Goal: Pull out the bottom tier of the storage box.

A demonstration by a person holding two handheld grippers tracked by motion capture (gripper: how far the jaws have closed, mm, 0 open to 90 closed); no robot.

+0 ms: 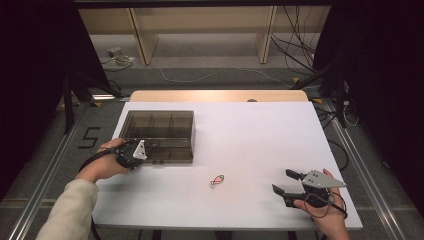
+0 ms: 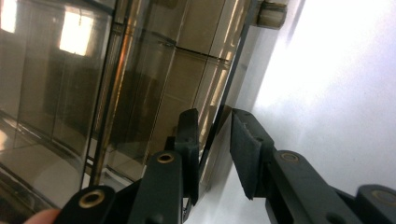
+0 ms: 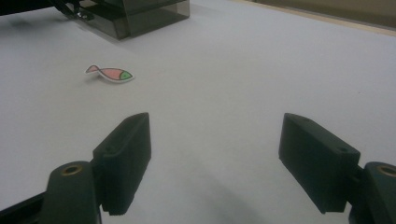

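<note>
While right claw (image 3: 215, 163) stands wide, released, left claw (image 2: 215, 154), narrowly parted, straddles smoky transparent plastic compartment box's (image 2: 116, 93) front wall edge.

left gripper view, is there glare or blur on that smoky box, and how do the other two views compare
Left gripper view: bright window-like reflections glare on the tinted box, the white table washes out, and the left tongs look soft up close. Right gripper view: even light, the fish sticker fairly crisp, faint shadows under the right tongs. High view: table bright, surroundings dark.
</note>
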